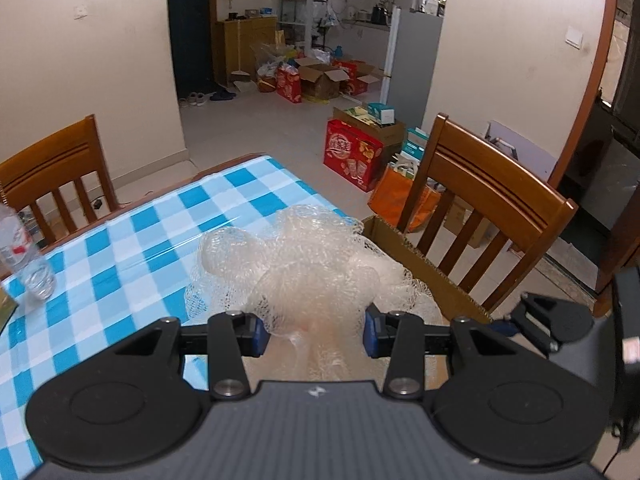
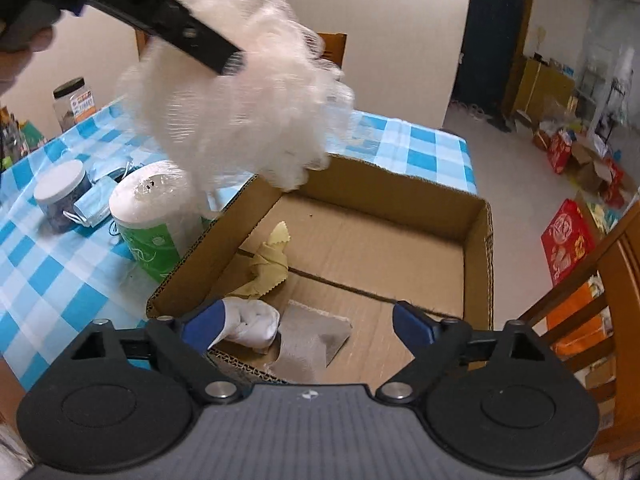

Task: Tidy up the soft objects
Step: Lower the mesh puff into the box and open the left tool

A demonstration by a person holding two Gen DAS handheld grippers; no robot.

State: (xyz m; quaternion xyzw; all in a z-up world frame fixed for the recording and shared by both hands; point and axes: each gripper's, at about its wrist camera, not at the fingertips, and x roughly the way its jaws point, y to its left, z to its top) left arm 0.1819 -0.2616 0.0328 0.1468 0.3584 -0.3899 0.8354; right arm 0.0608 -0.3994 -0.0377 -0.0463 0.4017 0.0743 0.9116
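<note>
A white mesh bath pouf (image 1: 304, 264) sits between the blue pads of my left gripper (image 1: 314, 334), which is shut on it above the blue-checked table's right edge. In the right wrist view the pouf (image 2: 248, 112) hangs over the far left corner of an open cardboard box (image 2: 478, 240), with one black left finger (image 2: 200, 40) across it. My right gripper (image 2: 306, 324) is open over the box's near side with nothing between its pads. In the box lie a yellow cloth (image 2: 272, 260), a rolled white cloth (image 2: 254, 322) by the left pad, and a grey cloth (image 2: 312, 340).
Left of the box stand a green-wrapped paper roll (image 2: 148, 216), blue face masks (image 2: 96, 200), a white-lidded jar (image 2: 60, 196) and a black-lidded jar (image 2: 74, 100). A plastic bottle (image 1: 28, 256) stands at the table's left. Wooden chairs (image 1: 480, 196) (image 1: 52, 172) flank the table.
</note>
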